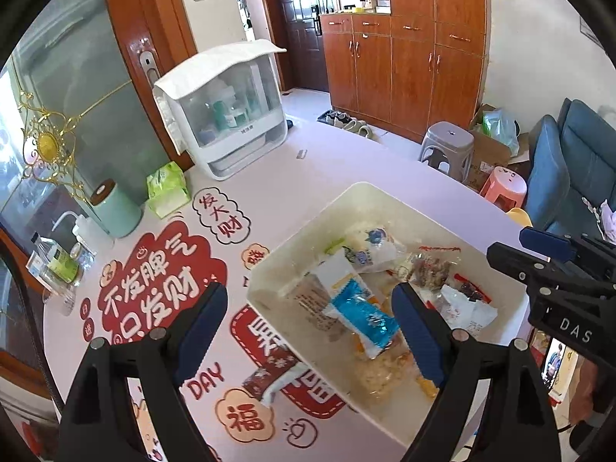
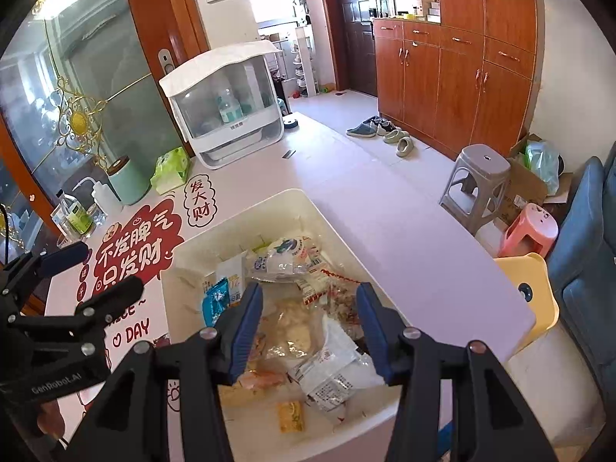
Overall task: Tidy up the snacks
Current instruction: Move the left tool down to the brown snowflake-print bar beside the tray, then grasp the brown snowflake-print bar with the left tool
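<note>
Left gripper (image 1: 310, 331) nearest the lens in the left wrist view, jaws spread and holding nothing, above the near left rim of the white bin (image 1: 389, 200) heaped with snacks. Just below those tips, low in the frame: a brown packet (image 1: 269, 379) on the mat outside the bin, long axis slanting from lower left to upper right. Right gripper (image 2: 310, 327) likewise spread and empty over the bin's middle, farther from that packet, so likely the left's pick.

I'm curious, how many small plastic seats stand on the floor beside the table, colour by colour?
grey stool: 1
pink stool: 1
yellow seat: 1
Total: 3
</note>
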